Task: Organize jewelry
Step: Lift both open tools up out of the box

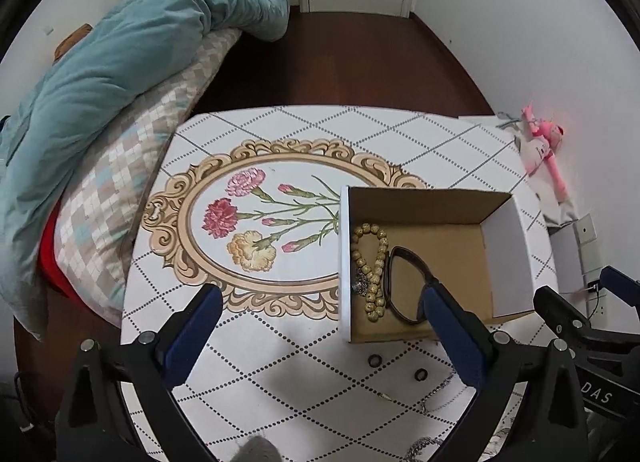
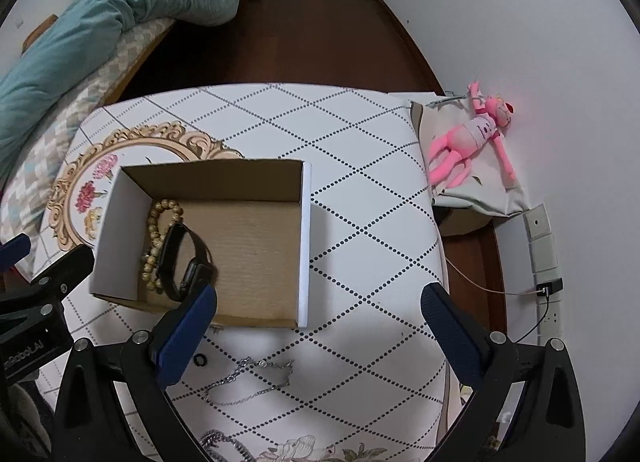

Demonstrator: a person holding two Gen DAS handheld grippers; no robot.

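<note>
Above patterned table (image 2: 360,189), both grippers' jaws spread wide, holding nothing.

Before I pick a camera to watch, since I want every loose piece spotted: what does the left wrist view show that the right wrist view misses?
Only the left wrist view shows the whole carnation medallion and two small dark rings on the table. Only the right wrist view shows the silver chain fully, plus the whole pink plush toy. Both show the cardboard box holding the bead bracelet and black watch, both grippers open.
</note>
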